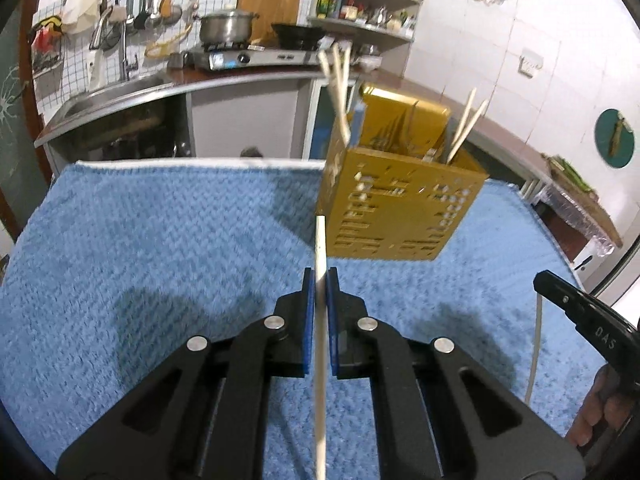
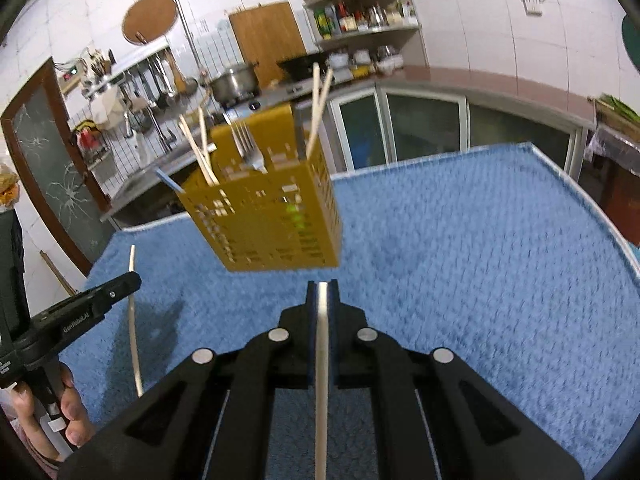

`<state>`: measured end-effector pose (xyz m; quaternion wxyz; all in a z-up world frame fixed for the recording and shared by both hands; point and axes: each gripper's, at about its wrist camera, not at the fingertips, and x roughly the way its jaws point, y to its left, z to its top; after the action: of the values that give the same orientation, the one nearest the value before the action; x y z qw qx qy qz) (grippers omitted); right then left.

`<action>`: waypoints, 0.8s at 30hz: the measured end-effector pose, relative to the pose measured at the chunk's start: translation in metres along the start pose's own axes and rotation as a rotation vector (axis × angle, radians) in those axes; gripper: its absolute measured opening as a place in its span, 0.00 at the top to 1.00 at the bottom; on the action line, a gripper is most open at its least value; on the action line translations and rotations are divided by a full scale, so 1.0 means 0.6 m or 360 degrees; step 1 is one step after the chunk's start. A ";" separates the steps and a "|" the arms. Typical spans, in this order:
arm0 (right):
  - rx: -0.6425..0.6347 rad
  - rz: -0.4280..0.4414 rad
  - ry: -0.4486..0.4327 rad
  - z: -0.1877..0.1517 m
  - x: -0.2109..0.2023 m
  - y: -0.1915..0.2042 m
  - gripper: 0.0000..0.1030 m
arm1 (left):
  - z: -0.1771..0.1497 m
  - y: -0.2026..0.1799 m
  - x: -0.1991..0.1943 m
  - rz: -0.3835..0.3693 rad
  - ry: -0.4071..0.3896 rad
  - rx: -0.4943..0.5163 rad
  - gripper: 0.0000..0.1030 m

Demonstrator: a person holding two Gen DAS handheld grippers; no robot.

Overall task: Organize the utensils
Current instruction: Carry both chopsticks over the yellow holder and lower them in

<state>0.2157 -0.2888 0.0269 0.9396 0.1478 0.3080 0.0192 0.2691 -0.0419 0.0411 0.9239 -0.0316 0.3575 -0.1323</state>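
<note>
"GenRoboAI" on left gripper [image 2: 130, 280]

You are working in a home kitchen. Identify it by the gas stove [image 1: 256, 56] carrying a steel pot [image 1: 226, 26] and a wok [image 1: 300, 34], the steel sink [image 1: 116, 94] beneath hanging ladles [image 1: 150, 0], the condiment shelf [image 1: 360, 4] and white wall tiles [image 1: 520, 20].
</note>
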 end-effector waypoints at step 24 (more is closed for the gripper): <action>-0.0112 0.0031 -0.0300 0.034 -0.103 0.030 0.95 | 0.018 -0.020 -0.101 -0.0050 -0.0254 0.0080 0.96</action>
<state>0.1789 -0.2847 0.0832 0.9688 0.1189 0.2161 0.0250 0.2308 -0.0376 0.0904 0.9478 -0.0244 0.2787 -0.1528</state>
